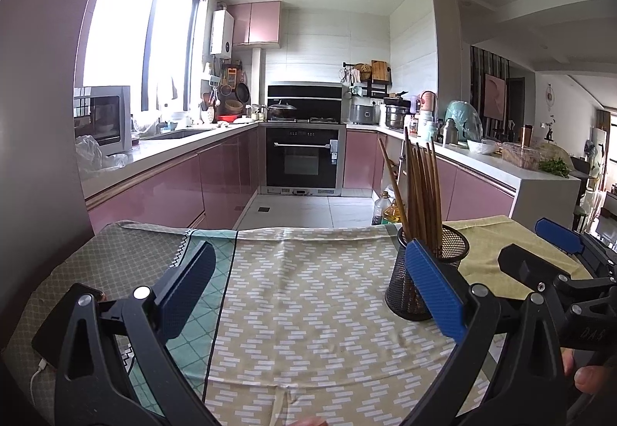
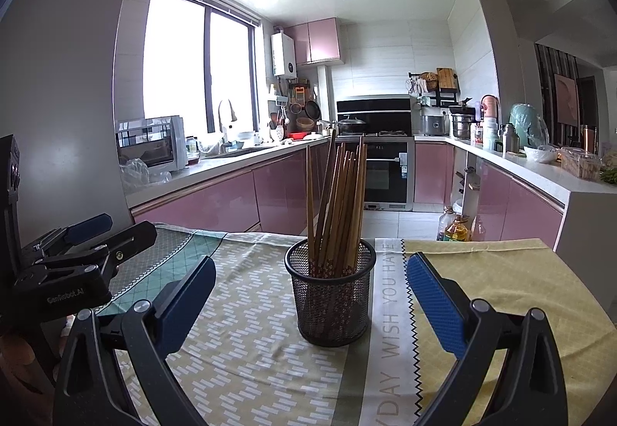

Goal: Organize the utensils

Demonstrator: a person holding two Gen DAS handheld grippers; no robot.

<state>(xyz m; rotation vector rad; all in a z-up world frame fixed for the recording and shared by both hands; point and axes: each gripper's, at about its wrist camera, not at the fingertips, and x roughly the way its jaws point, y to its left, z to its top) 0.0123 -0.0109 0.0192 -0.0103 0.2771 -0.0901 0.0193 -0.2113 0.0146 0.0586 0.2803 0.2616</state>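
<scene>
A black mesh cup [image 2: 331, 293] stands upright on the patterned tablecloth [image 2: 246, 314], holding several brown wooden chopsticks [image 2: 339, 206] that lean against its rim. My right gripper [image 2: 310, 294] is open, its blue pads on either side of the cup without touching it. In the left wrist view the same cup [image 1: 428, 271] sits just behind the right blue pad. My left gripper [image 1: 308, 287] is open over bare cloth, with nothing between its fingers. The right gripper [image 1: 559, 244] shows at the right edge of the left wrist view.
The table's far edge [image 2: 308, 237] drops to a tiled kitchen floor. Oil bottles [image 2: 455, 225] stand on the floor beyond it. Pink cabinets and an oven [image 2: 385, 171] line the back. A phone with a white cable [image 1: 65, 333] lies at the table's left.
</scene>
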